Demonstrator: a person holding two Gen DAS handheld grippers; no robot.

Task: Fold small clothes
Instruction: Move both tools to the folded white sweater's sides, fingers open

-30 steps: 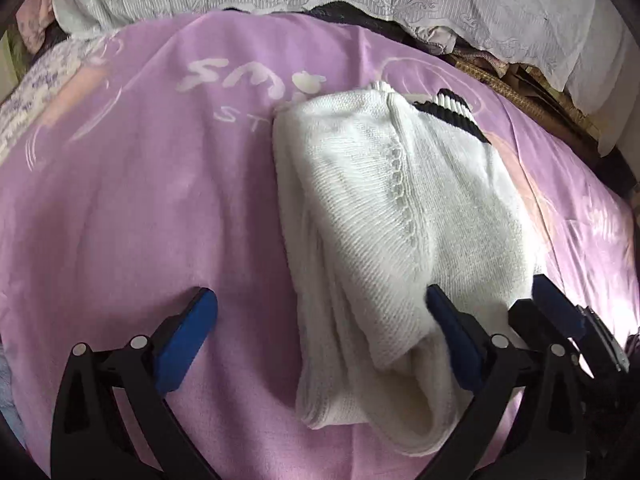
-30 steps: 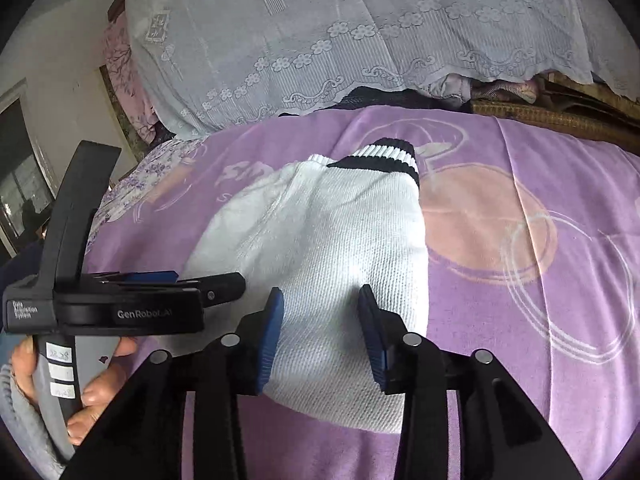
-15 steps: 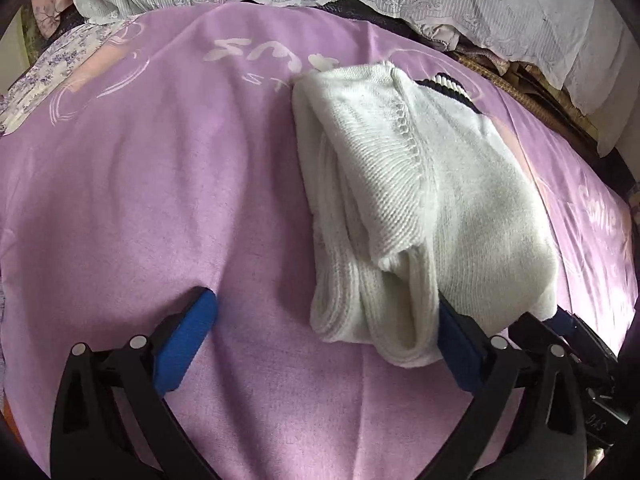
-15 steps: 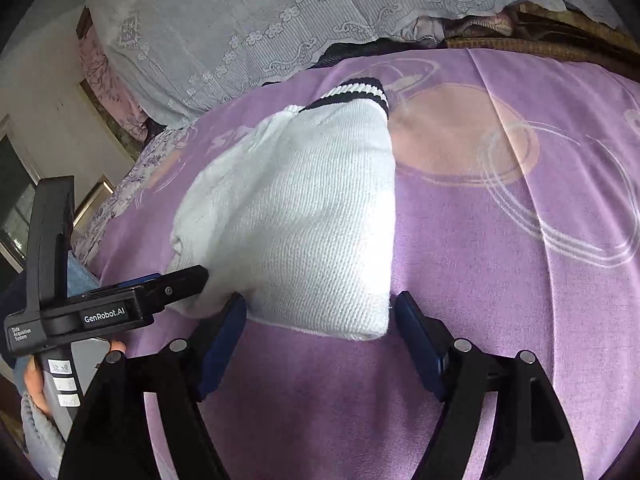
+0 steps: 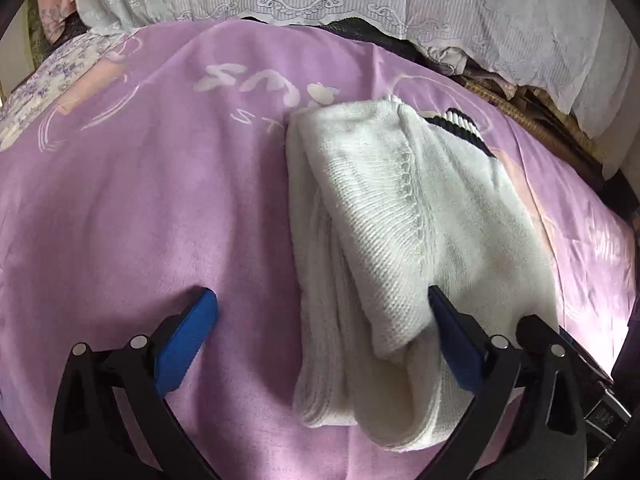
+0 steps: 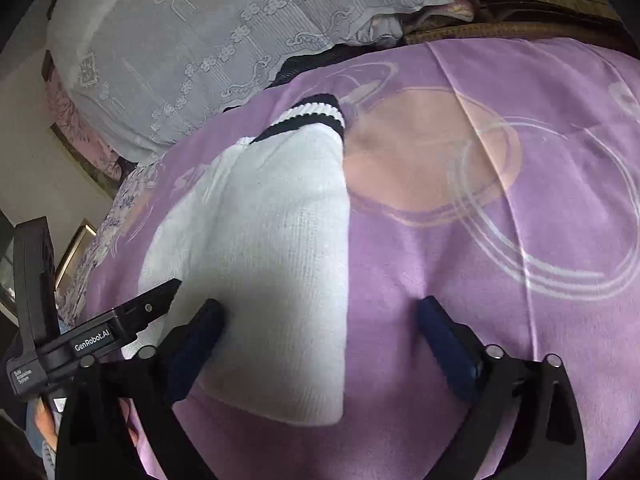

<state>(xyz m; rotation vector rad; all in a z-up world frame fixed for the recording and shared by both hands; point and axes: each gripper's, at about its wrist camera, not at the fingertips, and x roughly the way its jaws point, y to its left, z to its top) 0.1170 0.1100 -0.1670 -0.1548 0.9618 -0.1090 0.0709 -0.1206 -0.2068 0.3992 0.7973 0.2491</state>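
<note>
The white knit sweater (image 5: 396, 240) lies folded into a long narrow bundle on the purple blanket (image 5: 152, 200) that covers the bed, its black-and-white striped cuff (image 6: 308, 114) at the far end. The right gripper (image 6: 320, 324) has just been opening: a second ago its fingers were nearly closed over the near end of the bundle, and now they stand spread wide with that end lying loose between them, the pads not pressing on it. The left gripper (image 5: 320, 316) is released too, its fingers far apart, one over bare blanket and the other at the edge of the top layer. So the sweater has been let go and rests on its own. The fold seems laid down; the bundle looks ready for a crosswise fold or for setting aside.
</note>
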